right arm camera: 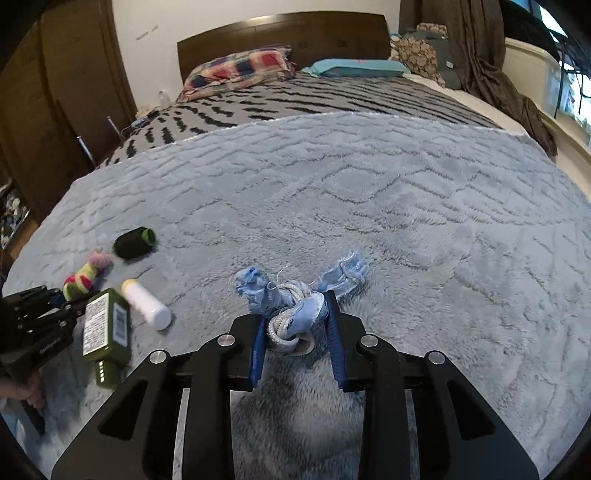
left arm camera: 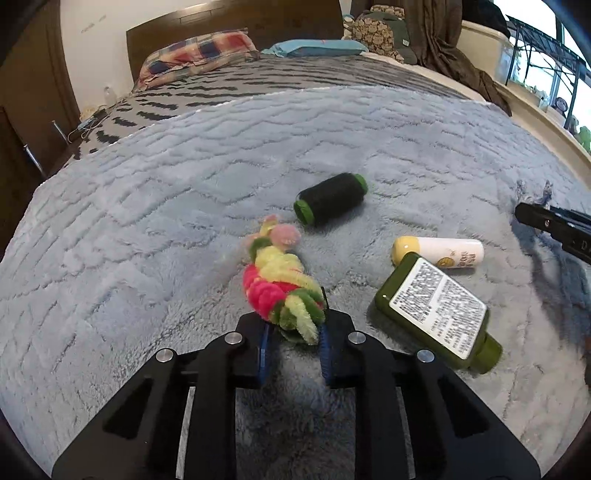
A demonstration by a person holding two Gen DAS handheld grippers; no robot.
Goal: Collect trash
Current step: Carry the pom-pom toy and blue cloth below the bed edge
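On a grey-blue fluffy blanket (left arm camera: 184, 206) lie a pink, yellow and green fuzzy pipe-cleaner toy (left arm camera: 282, 284), a black thread spool with green ends (left arm camera: 330, 198), a white tube with a yellow cap (left arm camera: 439, 252) and a green bottle with a white label (left arm camera: 437, 310). My left gripper (left arm camera: 293, 332) has its blue pads around the toy's near end. My right gripper (right arm camera: 295, 325) has its pads around a knotted blue fabric scrap with a grey cord (right arm camera: 291, 299). The toy (right arm camera: 83, 277), spool (right arm camera: 133, 242), tube (right arm camera: 147, 303) and bottle (right arm camera: 105, 326) also show in the right wrist view.
The blanket (right arm camera: 406, 206) covers a bed with a black-patterned sheet (right arm camera: 295, 99), pillows (right arm camera: 240, 68) and a dark wooden headboard (right arm camera: 284, 33). A wardrobe (right arm camera: 62, 92) stands at the left, curtains and a window ledge (left arm camera: 535, 107) at the right. The left gripper (right arm camera: 40, 317) shows in the right wrist view.
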